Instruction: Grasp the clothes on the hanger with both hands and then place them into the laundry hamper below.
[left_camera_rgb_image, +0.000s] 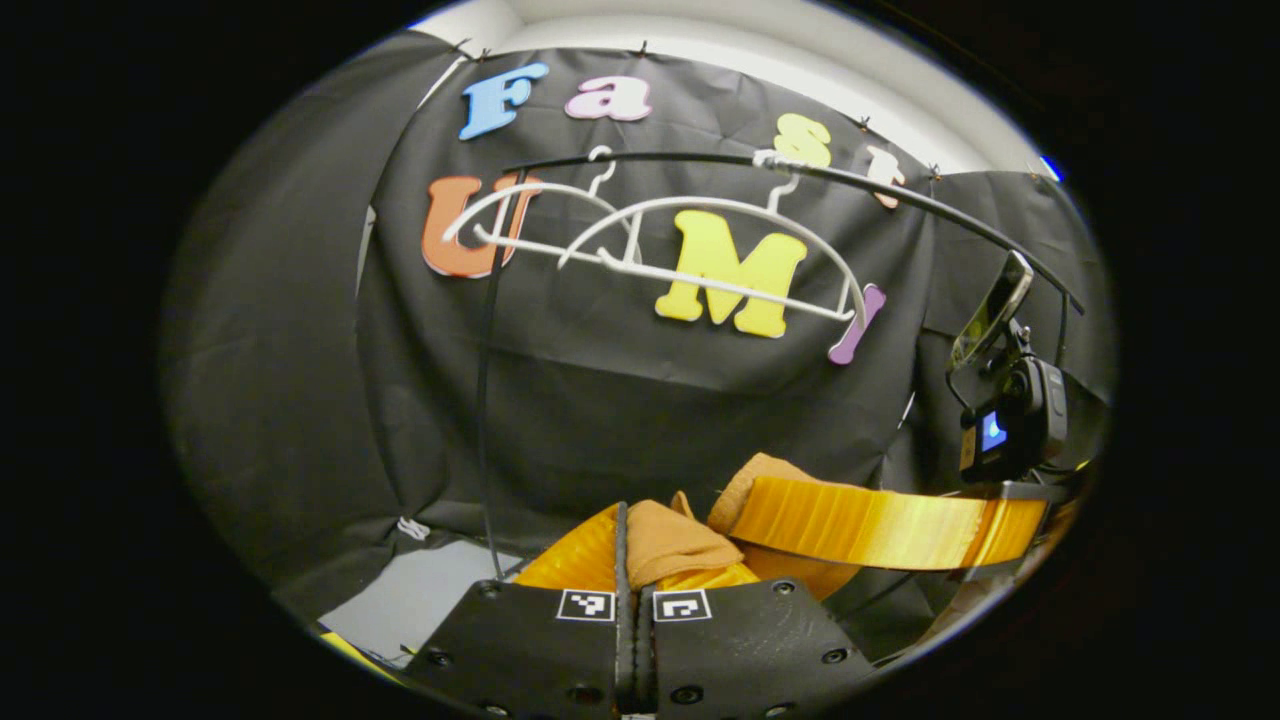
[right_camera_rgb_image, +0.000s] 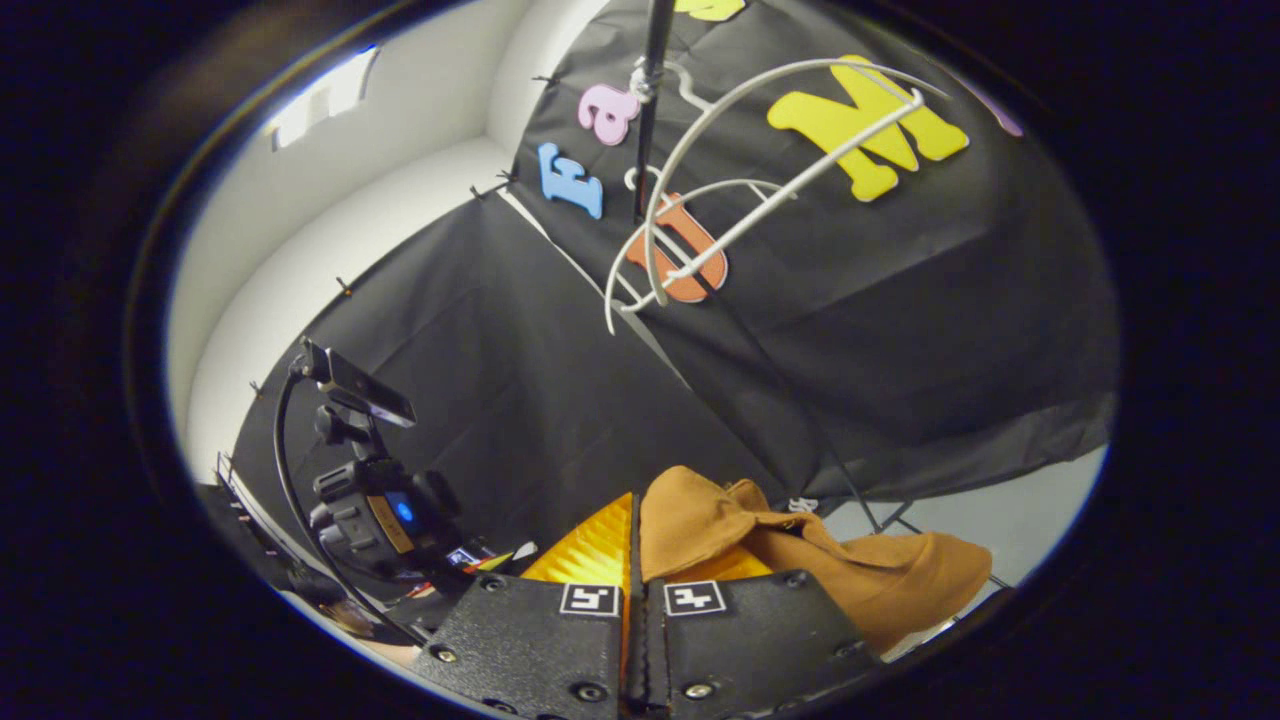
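Holding cloth | left hand-held gripper clenched on it | right hand-held gripper likewise | hangers bare above | hamper unseen, presumably below

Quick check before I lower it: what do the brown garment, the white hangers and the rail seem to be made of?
Brown garment: a soft matte fabric, perhaps cotton knit; it folds and drapes limply.
White hangers: thin rod with a smooth white finish, likely coated wire or plastic; hard to tell which.
Rail: slim black bar, slightly glossy, probably painted metal.
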